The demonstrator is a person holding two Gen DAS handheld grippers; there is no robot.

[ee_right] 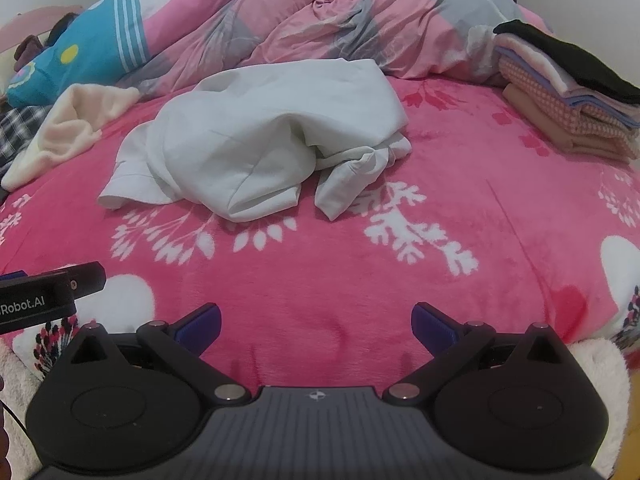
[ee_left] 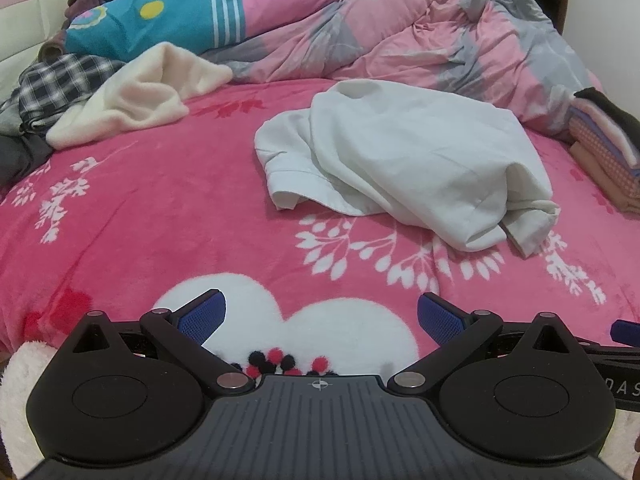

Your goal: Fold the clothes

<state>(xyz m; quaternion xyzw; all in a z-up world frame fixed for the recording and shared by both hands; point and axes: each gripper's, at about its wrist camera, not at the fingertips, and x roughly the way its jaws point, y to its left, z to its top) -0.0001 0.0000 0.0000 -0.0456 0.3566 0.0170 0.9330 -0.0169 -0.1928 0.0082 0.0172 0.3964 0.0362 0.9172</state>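
A crumpled white garment [ee_left: 404,164] [ee_right: 260,136] lies in a heap in the middle of the pink blanket [ee_left: 160,208] [ee_right: 360,280]. My left gripper [ee_left: 320,312] hovers open over the blanket's near edge, well short of the garment, with nothing between its blue pads [ee_left: 202,314]. My right gripper [ee_right: 316,322] is open too, near the front edge, and empty. A cream fleece piece [ee_left: 140,96] [ee_right: 68,128] and a checked shirt [ee_left: 60,84] lie unfolded at the left.
A stack of folded clothes [ee_left: 604,148] [ee_right: 568,96], black piece on top, sits at the right. A rumpled pink and grey duvet [ee_left: 420,28] [ee_right: 360,12] and a blue pillow [ee_left: 152,12] fill the back. The left device's side [ee_right: 40,300] shows at the right wrist view's left edge.
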